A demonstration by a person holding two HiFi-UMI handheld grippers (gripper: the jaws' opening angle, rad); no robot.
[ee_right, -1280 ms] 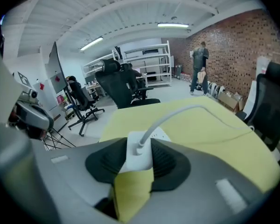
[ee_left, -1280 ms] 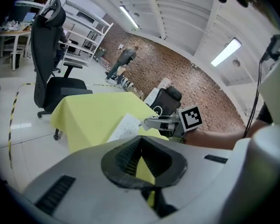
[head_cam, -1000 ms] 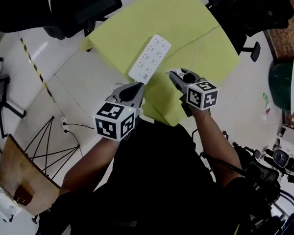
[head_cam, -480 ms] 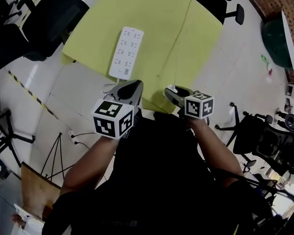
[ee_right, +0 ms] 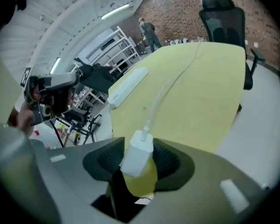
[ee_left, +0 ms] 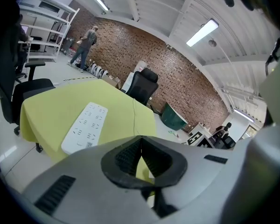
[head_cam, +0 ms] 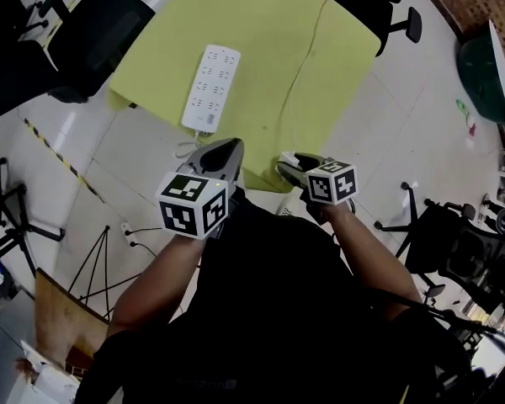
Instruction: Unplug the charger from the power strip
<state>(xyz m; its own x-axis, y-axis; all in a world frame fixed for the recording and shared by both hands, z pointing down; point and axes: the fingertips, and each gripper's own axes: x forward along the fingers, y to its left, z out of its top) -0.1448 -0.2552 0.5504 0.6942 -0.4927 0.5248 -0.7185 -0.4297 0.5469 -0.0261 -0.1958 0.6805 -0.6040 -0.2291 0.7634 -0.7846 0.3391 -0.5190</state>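
At the near edge of the yellow table (head_cam: 261, 57), the right gripper (head_cam: 284, 168) has jaws that were just opening around the white charger (ee_right: 137, 152), whose prongs are hidden, the left gripper (head_cam: 223, 150) is closed and empty, and the power strip (head_cam: 209, 88) lies farther in.

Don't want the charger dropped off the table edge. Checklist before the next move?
1. Charger out of power strip: ok, nothing plugged into the strip.
2. Right gripper grip on charger: cannot tell; its jaws have just been opening, charger between them.
3. Table under charger: ok, but close to the near edge.
4. Cable clear of the strip: ok, it lies loose across the table.
5. Left gripper empty: ok, jaws together on nothing.
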